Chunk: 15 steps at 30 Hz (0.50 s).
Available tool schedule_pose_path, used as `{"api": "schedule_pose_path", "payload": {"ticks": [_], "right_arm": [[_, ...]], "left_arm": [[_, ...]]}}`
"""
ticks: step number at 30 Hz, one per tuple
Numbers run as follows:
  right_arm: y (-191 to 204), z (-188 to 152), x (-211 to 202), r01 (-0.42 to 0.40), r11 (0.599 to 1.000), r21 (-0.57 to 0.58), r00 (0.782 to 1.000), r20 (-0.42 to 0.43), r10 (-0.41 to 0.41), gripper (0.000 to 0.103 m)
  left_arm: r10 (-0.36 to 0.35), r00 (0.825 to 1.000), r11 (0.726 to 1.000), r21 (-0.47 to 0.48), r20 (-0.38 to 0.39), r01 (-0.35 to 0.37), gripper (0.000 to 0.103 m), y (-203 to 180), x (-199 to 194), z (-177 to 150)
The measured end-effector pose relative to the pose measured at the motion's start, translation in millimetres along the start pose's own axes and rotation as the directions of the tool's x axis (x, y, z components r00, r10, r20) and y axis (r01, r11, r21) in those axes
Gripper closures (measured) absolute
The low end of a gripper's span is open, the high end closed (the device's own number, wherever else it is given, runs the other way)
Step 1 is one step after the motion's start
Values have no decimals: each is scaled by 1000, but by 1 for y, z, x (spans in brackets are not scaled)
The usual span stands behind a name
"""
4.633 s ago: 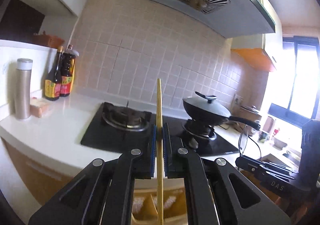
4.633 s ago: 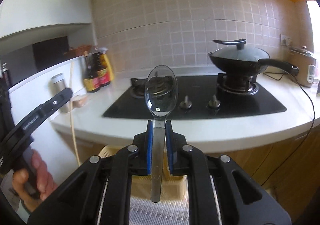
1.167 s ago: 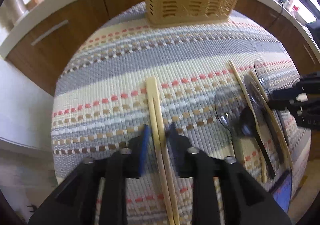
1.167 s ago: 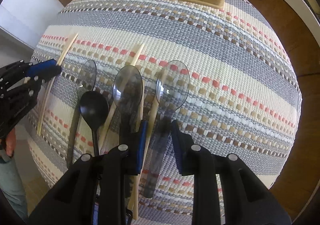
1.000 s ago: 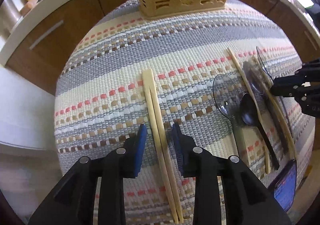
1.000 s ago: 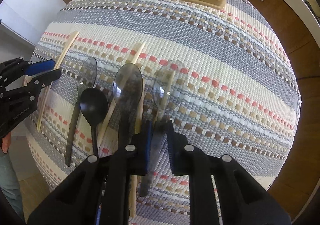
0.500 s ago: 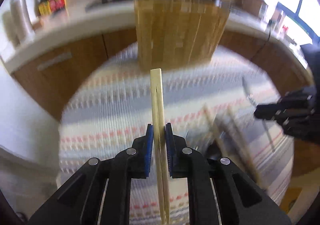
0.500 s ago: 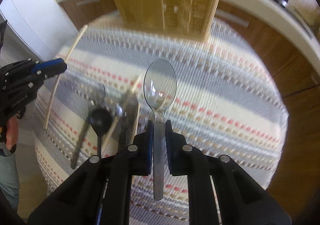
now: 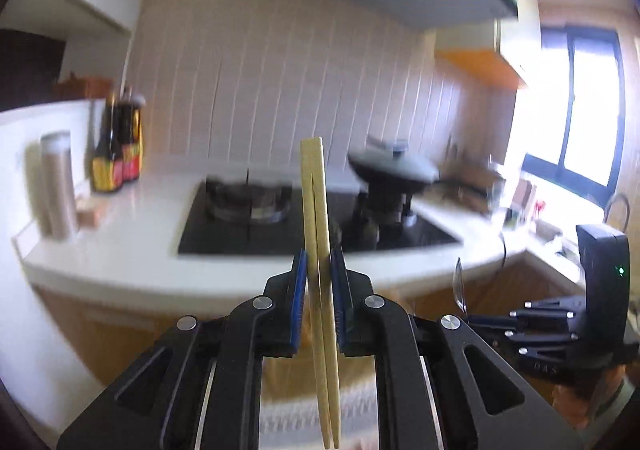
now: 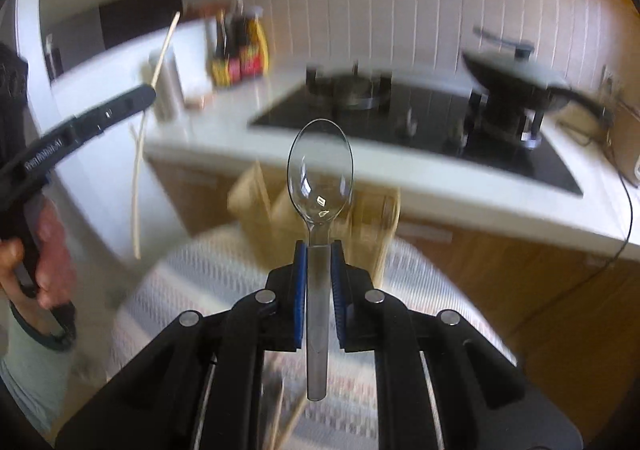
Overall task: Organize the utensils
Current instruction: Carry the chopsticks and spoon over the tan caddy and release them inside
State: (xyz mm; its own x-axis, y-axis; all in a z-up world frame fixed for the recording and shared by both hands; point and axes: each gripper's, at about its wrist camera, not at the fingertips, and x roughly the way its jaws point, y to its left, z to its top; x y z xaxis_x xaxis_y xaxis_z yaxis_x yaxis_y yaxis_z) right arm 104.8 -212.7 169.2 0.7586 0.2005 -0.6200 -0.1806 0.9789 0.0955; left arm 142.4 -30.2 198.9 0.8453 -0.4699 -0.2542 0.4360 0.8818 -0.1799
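Note:
My left gripper (image 9: 319, 270) is shut on a pair of wooden chopsticks (image 9: 316, 218) and holds them upright in the air, pointing at the stove. My right gripper (image 10: 319, 262) is shut on the handle of a clear plastic spoon (image 10: 320, 174), bowl up, above the striped woven mat (image 10: 192, 290). The wicker utensil basket (image 10: 256, 206) stands on the mat just behind the spoon. In the right wrist view the left gripper (image 10: 149, 92) shows at far left with its chopsticks (image 10: 138, 186). The right gripper (image 9: 476, 319) and the spoon edge (image 9: 459, 284) show at lower right of the left wrist view.
A white counter (image 9: 120, 246) carries a black gas hob (image 9: 248, 226), a lidded wok (image 9: 394, 168), sauce bottles (image 9: 118, 146) and a steel flask (image 9: 58, 182). Wooden cabinet fronts (image 10: 500, 282) lie below. More chopsticks (image 10: 288, 422) lie on the mat under my right gripper.
Both grippers closed on utensils lying on the mat, lifted them and tilted up from facing the mat to facing the stove. The views are blurred by motion.

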Motion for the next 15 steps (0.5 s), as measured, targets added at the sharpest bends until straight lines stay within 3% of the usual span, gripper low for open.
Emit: {"api": "schedule_pose_path", "payload": {"ticks": [7, 15], "right_arm": [[-26, 46, 28, 40, 991, 124, 981, 182, -63, 93], [-36, 55, 71, 140, 976, 169, 945, 272, -182, 93]], "left_arm": [[20, 991, 1000, -22, 129, -18, 93, 5, 35, 14], [52, 987, 998, -35, 152, -48, 93, 19, 82, -2]]}}
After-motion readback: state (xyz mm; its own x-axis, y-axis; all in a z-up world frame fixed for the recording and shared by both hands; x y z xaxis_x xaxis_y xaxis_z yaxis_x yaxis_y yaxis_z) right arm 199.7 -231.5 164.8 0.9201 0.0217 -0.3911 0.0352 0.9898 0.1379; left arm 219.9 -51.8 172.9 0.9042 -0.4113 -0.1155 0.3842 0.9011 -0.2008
